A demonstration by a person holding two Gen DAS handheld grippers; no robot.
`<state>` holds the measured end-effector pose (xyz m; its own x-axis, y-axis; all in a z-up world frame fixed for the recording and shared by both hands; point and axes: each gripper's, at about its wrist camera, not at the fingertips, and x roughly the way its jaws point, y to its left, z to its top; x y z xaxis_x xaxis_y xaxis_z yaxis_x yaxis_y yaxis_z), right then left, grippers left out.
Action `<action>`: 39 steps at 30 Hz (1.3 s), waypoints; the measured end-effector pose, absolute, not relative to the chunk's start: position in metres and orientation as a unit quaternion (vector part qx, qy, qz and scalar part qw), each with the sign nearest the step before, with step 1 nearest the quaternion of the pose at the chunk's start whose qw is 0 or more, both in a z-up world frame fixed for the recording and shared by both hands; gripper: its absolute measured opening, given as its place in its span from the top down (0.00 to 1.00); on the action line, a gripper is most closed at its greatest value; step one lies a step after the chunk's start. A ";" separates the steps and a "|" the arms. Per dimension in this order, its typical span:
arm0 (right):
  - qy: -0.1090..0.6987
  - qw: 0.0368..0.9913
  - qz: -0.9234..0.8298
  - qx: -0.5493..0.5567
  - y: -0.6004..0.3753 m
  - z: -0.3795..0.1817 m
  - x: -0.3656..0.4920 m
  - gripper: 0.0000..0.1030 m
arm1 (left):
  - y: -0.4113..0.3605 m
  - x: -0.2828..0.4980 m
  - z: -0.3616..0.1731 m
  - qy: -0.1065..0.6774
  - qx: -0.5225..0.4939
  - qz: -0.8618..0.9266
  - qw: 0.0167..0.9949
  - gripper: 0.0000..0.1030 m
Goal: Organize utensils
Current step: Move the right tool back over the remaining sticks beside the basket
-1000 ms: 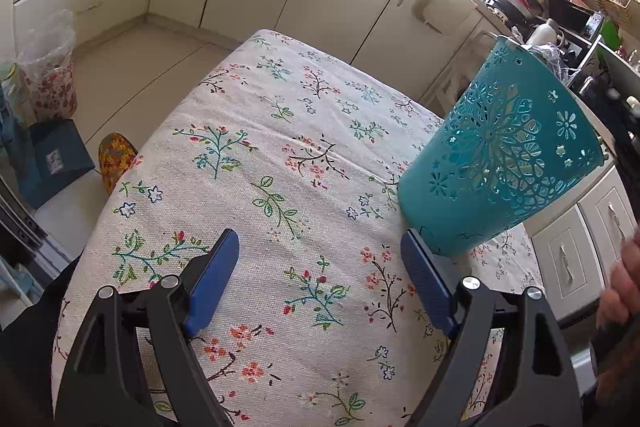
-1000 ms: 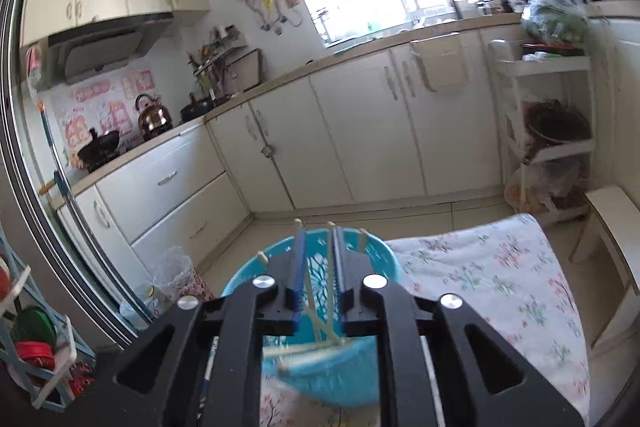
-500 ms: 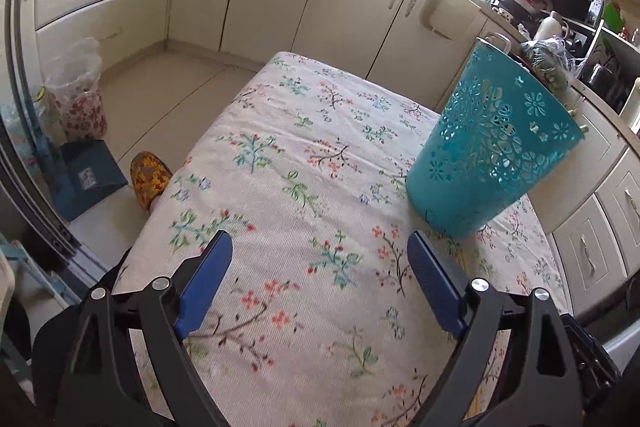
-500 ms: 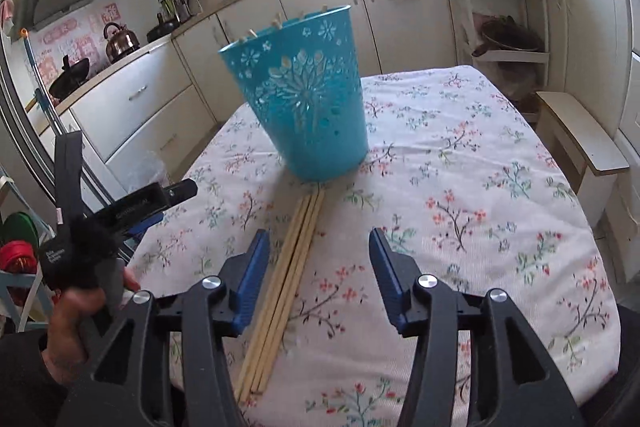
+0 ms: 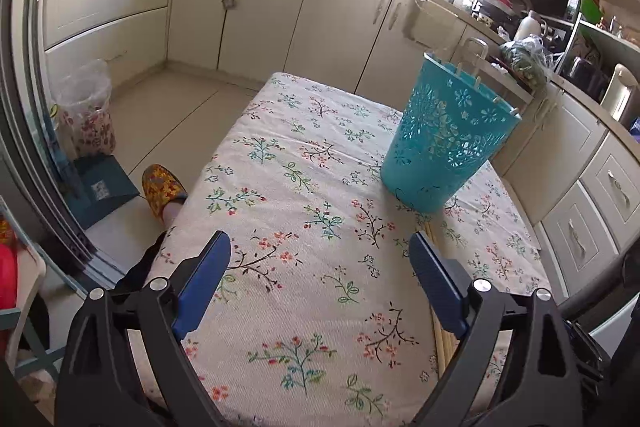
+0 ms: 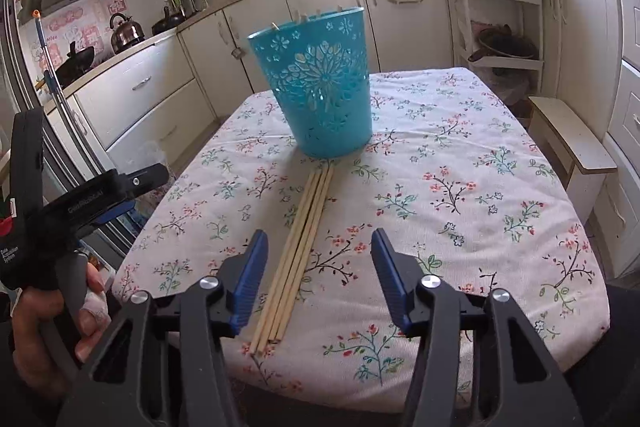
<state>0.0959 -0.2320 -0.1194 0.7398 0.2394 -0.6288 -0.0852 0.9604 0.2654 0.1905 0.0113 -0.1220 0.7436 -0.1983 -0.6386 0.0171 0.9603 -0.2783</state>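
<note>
A teal perforated basket stands upright on the floral tablecloth, with several chopstick tips showing at its rim. It also shows in the left wrist view. A bundle of wooden chopsticks lies flat on the cloth from the basket's base toward me, and partly shows in the left wrist view. My right gripper is open and empty above the near end of the bundle. My left gripper is open and empty over the cloth, left of the basket.
The left gripper and the hand holding it show at the table's left edge. Kitchen cabinets run behind the table. A white stool stands at the right. A slippered foot and a bag are on the floor.
Both grippers have pulled back and up from the basket. The right gripper, shut on chopsticks over the basket a second ago, is open, and the basket stands more upright.
</note>
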 end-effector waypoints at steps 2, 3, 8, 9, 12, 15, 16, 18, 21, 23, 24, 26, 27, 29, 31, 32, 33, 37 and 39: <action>0.346 0.928 0.088 0.106 -0.230 -0.117 0.091 0.55 | 0.015 0.182 -0.115 0.346 -0.131 -0.057 0.927 0.15; 0.346 0.928 0.088 0.104 -0.230 -0.117 0.089 0.56 | 0.016 0.178 -0.113 0.343 -0.131 -0.058 0.928 0.15; 0.347 0.928 0.085 0.105 -0.228 -0.116 0.080 0.58 | 0.022 0.166 -0.101 0.334 -0.135 -0.060 0.931 0.15; 0.345 0.929 0.084 0.104 -0.228 -0.115 0.078 0.61 | 0.024 0.165 -0.100 0.333 -0.138 -0.060 0.931 0.15; 0.339 0.931 0.086 0.107 -0.232 -0.112 0.077 0.65 | 0.030 0.162 -0.099 0.332 -0.145 -0.058 0.930 0.15; 0.353 0.925 0.086 0.113 -0.234 -0.119 0.088 0.71 | 0.033 0.161 -0.105 0.338 -0.150 -0.058 0.927 0.15; 0.359 0.922 0.086 0.116 -0.235 -0.122 0.093 0.73 | 0.032 0.163 -0.108 0.342 -0.151 -0.059 0.926 0.15; 0.372 0.916 0.085 0.122 -0.237 -0.129 0.107 0.76 | 0.029 0.167 -0.116 0.352 -0.148 -0.063 0.922 0.15; 0.389 0.907 0.084 0.139 -0.241 -0.140 0.129 0.81 | 0.020 0.176 -0.126 0.365 -0.140 -0.071 0.918 0.15; 0.402 0.900 0.088 0.146 -0.241 -0.147 0.144 0.81 | 0.012 0.182 -0.131 0.370 -0.131 -0.077 0.916 0.15; 0.407 0.897 0.090 0.145 -0.238 -0.150 0.151 0.81 | 0.008 0.185 -0.133 0.373 -0.125 -0.080 0.916 0.15; 0.416 0.893 0.095 0.142 -0.233 -0.154 0.163 0.81 | 0.001 0.191 -0.137 0.378 -0.115 -0.083 0.915 0.15; 0.422 0.891 0.097 0.139 -0.230 -0.157 0.170 0.81 | -0.003 0.193 -0.139 0.382 -0.109 -0.084 0.914 0.15; 0.429 0.889 0.098 0.131 -0.224 -0.160 0.179 0.82 | -0.008 0.197 -0.141 0.385 -0.103 -0.086 0.913 0.15; 0.440 0.885 0.093 0.119 -0.219 -0.164 0.189 0.83 | -0.012 0.200 -0.142 0.385 -0.097 -0.088 0.913 0.15; 0.445 0.883 0.091 0.115 -0.218 -0.165 0.192 0.83 | -0.015 0.201 -0.142 0.385 -0.092 -0.089 0.914 0.15; 0.450 0.883 0.087 0.107 -0.216 -0.167 0.194 0.84 | -0.017 0.203 -0.142 0.385 -0.088 -0.090 0.915 0.15; 0.452 0.883 0.083 0.093 -0.218 -0.167 0.195 0.86 | -0.024 0.207 -0.143 0.386 -0.076 -0.093 0.915 0.14; 0.453 0.883 0.083 0.094 -0.222 -0.166 0.193 0.86 | -0.026 0.210 -0.145 0.390 -0.076 -0.094 0.913 0.14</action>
<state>0.1933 -0.2223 -0.1663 0.5768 0.2308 -0.7836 -0.0611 0.9688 0.2404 0.2097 -0.0259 -0.1450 0.6777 -0.2304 -0.6983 0.1114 0.9708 -0.2122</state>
